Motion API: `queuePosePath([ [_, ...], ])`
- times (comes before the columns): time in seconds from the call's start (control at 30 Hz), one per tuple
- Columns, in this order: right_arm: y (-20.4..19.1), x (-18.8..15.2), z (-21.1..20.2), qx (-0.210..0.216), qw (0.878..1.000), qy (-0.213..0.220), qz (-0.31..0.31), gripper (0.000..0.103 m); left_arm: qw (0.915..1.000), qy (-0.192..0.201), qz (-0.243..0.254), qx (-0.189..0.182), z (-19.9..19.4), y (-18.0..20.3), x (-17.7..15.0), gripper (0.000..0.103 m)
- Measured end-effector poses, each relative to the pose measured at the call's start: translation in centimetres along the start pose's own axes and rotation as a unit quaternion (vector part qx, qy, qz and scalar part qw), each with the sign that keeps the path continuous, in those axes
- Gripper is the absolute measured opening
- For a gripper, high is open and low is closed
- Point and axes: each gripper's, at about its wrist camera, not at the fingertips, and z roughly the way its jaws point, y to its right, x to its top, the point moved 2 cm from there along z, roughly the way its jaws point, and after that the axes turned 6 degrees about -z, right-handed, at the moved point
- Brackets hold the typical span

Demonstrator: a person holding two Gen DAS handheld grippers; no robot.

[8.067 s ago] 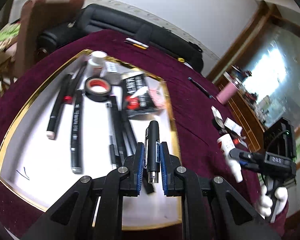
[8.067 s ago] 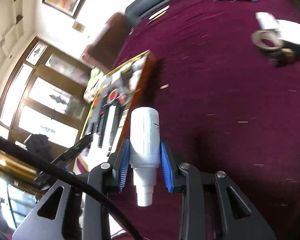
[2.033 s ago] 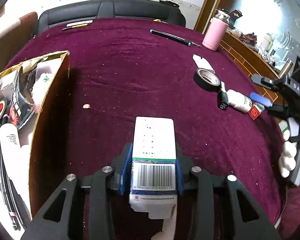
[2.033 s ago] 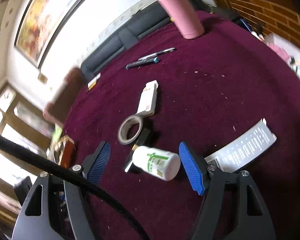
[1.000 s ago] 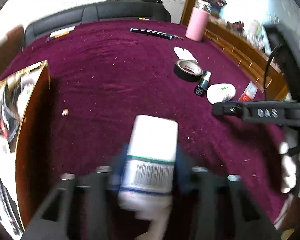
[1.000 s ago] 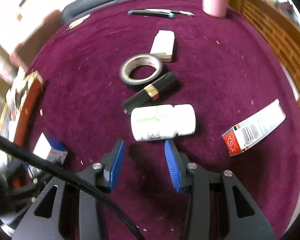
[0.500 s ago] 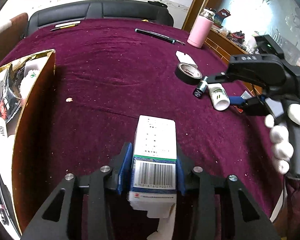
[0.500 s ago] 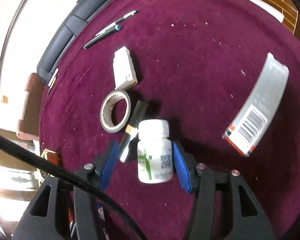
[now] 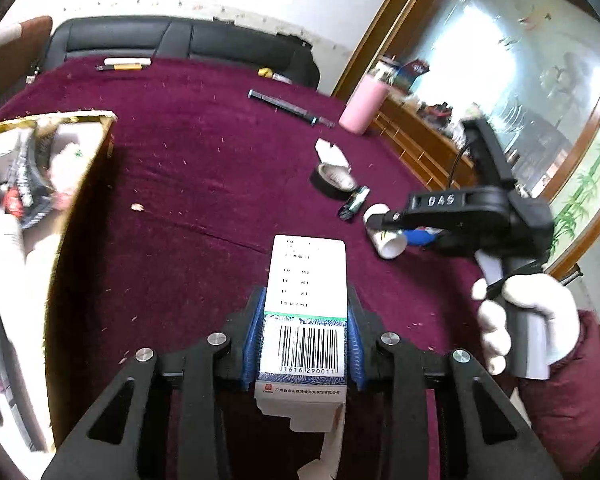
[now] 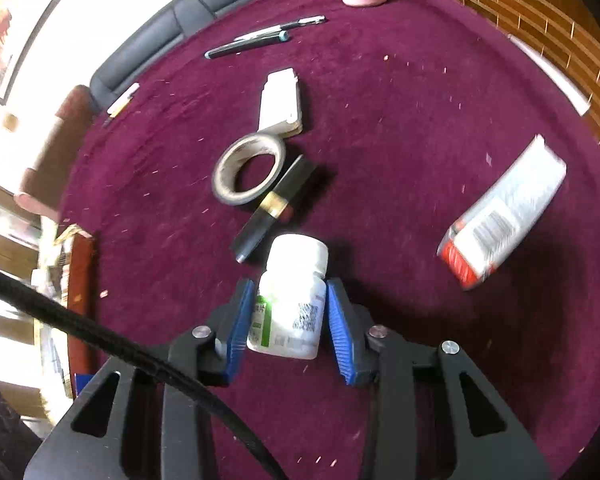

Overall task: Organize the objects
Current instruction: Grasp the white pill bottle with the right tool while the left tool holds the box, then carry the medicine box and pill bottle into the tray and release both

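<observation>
While the left tool (image 9: 306, 336) grips a white medicine box (image 9: 307, 300) above the bench (image 9: 204, 184), just right of the gold-rimmed tray (image 9: 80, 184), the right tool (image 10: 288, 320) has just been closing and now clamps a white pill bottle (image 10: 290, 300). Farther from the tray lie a lipstick (image 10: 274, 208) and tape roll (image 10: 250, 168). Next, I judge, both loads go into the tray.

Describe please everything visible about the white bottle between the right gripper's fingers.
The white bottle looks like plastic, with a round white cap and a label with a green stripe and a printed code. It lies between the right gripper's blue pads, which have just been closing on its sides, cap pointing away, near a black tube.
</observation>
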Motion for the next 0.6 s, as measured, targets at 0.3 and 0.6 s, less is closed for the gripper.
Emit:
queuePosePath([
  [0.3,-7.0,-2.6,-0.7,0.127,0.990,-0.017,-0.051,0.032,0.9975,0.047,-0.049,0.018,-7.1,-4.1,-0.2,0.031],
  [0.6,-16.5,-5.0,2.8,0.214,0.968,-0.076,-0.108,0.032,0.9766,0.095,-0.137,0.135,-13.6,-14.8,0.3,0.031],
])
